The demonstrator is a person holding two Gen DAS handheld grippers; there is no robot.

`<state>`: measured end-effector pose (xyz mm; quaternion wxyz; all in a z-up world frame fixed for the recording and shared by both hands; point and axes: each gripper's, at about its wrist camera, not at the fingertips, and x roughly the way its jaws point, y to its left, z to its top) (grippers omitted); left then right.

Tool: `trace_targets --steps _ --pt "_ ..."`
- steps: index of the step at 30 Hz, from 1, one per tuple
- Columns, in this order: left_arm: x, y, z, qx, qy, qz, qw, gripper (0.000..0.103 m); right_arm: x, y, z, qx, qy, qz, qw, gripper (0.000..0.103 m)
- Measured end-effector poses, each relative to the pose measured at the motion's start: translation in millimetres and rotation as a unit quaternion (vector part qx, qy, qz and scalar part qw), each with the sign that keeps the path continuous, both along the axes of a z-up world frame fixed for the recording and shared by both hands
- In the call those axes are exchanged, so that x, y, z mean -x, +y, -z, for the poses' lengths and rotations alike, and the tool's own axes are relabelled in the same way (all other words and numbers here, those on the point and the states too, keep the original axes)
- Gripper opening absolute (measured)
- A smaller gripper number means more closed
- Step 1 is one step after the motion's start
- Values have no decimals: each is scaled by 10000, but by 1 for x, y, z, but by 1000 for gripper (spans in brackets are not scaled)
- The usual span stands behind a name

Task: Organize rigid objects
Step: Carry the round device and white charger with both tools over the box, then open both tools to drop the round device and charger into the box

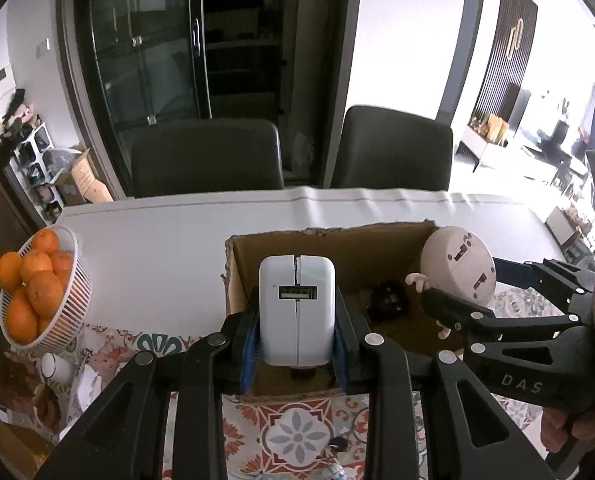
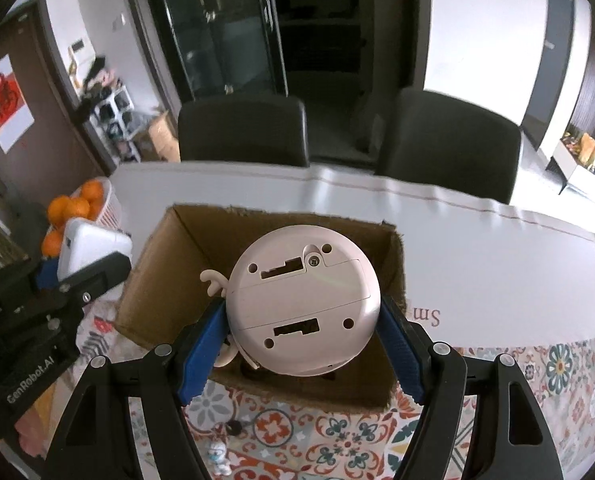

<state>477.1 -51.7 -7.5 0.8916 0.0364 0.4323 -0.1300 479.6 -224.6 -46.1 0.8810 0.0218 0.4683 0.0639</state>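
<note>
over the cardboard box [image 2: 185,240], "das" right tool [image 2: 301,340] clamps a round clock [image 2: 303,304], "genrobot.ai" left tool [image 1: 297,344] a white charger [image 1: 296,312].

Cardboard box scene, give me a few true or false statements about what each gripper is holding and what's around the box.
1. The left gripper is shut on a white USB charger. True.
2. The right gripper holds an orange. False: it grips a round pink gadget.
3. Both held items hang over the open cardboard box. True.
4. The basket of oranges sits inside the box. False: it stands outside, beside it.
</note>
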Motion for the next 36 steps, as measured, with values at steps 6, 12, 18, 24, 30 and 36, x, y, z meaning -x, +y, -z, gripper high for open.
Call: trace_targets --steps 6,12,18,24,30,36 --pt "-16 -6 28 -96 421 131 9990 30 -14 3 27 141 386 -154 9990 75" --pt "-20 -12 47 -147 650 184 9976 30 -20 -1 43 266 538 -146 9981 75" --pt "-23 -14 56 -128 822 206 9963 31 -22 0 50 362 613 -201 9973 75" --pt "-18 -13 49 -218 622 126 9977 40 -18 -1 45 451 491 -148 9977 76" --pt "4 -9 30 -441 211 -79 9988 59 -3 -4 32 520 226 51 9984 76" --pt "31 -1 10 -503 -84 -356 9981 73 26 -3 8 531 -255 277 9979 76"
